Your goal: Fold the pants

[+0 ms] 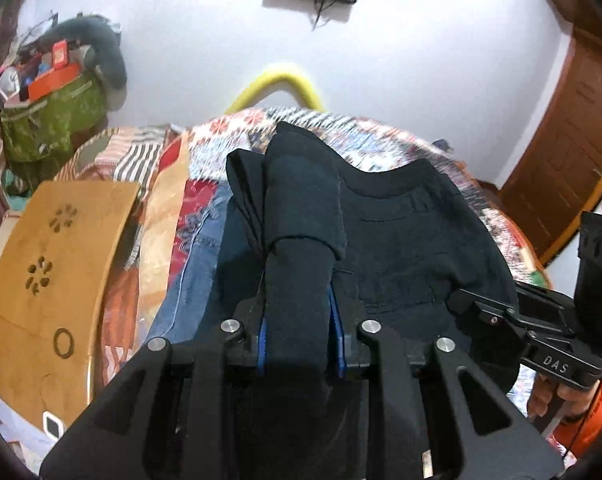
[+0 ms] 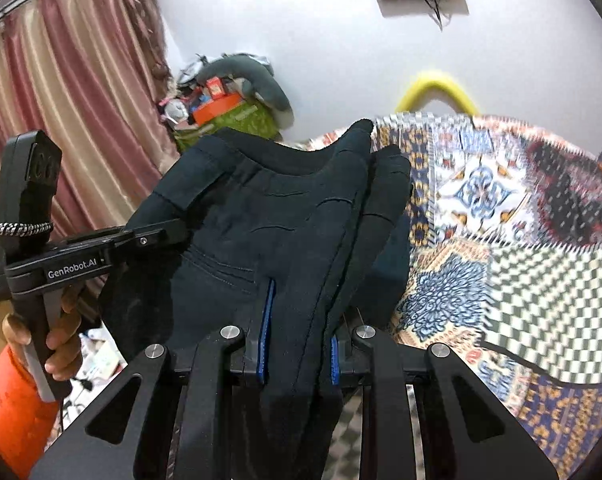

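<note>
centrally, the black pants [image 1: 401, 240] hang lifted above the bed's patchwork quilt [image 1: 229, 148], stretched between the two grippers. left gripper [image 1: 299, 344]: jaws narrow, blue pads clamped on a rolled bunch of the black fabric that rises straight up between them. right gripper [image 2: 299, 354]: jaws likewise narrow, pinching a thick fold of the same pants, whose waistband [image 2: 261, 168] arches across the upper edge of the garment. in the right wrist view the left gripper appears at the left, gripped by a hand [image 2: 57, 336] with an orange sleeve [image 2: 13, 408]; in the left wrist view the right gripper [image 1: 473, 304] shows at the right edge, its tips against the fabric. blue jeans [image 1: 197, 264] lie on the quilt beneath the pants, beside a small wooden table [image 1: 57, 264]. background: pink curtain [image 2: 61, 112], yellow curved tube [image 1: 285, 84], green bag [image 1: 49, 120] of clutter, brown door [image 1: 573, 152]
</note>
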Tool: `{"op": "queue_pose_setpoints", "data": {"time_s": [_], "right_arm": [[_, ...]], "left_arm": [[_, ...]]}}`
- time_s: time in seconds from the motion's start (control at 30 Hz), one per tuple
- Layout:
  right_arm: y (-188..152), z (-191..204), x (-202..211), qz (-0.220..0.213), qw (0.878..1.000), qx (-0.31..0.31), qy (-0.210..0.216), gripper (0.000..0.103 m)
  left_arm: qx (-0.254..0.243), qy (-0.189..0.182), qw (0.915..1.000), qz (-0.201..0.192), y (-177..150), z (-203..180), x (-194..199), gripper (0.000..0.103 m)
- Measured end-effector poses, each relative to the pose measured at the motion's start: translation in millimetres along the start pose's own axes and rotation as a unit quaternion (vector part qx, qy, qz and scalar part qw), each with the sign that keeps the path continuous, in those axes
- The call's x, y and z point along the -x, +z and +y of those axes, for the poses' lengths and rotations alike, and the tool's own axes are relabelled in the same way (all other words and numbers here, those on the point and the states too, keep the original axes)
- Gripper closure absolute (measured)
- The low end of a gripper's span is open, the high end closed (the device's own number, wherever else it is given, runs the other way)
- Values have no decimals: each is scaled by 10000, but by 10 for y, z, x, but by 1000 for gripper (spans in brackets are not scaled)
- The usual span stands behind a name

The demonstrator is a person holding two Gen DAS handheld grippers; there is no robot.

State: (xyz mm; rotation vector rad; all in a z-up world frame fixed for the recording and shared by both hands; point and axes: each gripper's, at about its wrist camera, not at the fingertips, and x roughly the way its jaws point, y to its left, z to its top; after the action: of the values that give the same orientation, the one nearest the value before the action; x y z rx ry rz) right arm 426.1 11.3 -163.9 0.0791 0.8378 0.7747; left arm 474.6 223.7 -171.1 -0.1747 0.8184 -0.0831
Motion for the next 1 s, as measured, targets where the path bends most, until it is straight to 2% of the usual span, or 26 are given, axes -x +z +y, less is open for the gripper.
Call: {"op": "queue_pose_setpoints", "data": {"time_s": [0.07,0.17,0.2,0.23,0.33,0.4,0.53,0.67,0.83,1.0], "right_arm": [[-37,-70,-272,238,9997,-48,-95,83],[-161,-208,-633,723,9968,-194,-294,82],[-223,-246,-748,921,9947,-260,-364,81],[-266,-263,-791,1015,9934,-300,-434,80],[-353,-302,-761,1058,9918,-428,-570,74],[-381,-315,-657,1112,9909,-496,-575,70],[-380,-227,-375,1007,9918,-511,-601,70],[-351,-36,106,538,9970,-164,-536,70],[-309,412,998,-390,9982,310,-322,70],[-376,927,1917,-1276,9887,783,-101,70]], "left_arm": [[100,144,9997,197,-60,114,-326,79],[160,497,9960,724,-234,247,-863,76],[115,651,9938,899,-303,265,-998,74],[45,815,9911,1055,-382,293,-1138,66],[-22,942,9920,840,-501,299,-1124,52],[-10,924,9917,889,-514,295,-1056,52],[-119,1109,9903,831,-505,214,-706,52],[-46,918,9946,474,-444,95,-111,52],[-196,934,9952,-230,-415,-202,827,52],[-433,810,9896,-1106,-536,-614,1881,52]]}}
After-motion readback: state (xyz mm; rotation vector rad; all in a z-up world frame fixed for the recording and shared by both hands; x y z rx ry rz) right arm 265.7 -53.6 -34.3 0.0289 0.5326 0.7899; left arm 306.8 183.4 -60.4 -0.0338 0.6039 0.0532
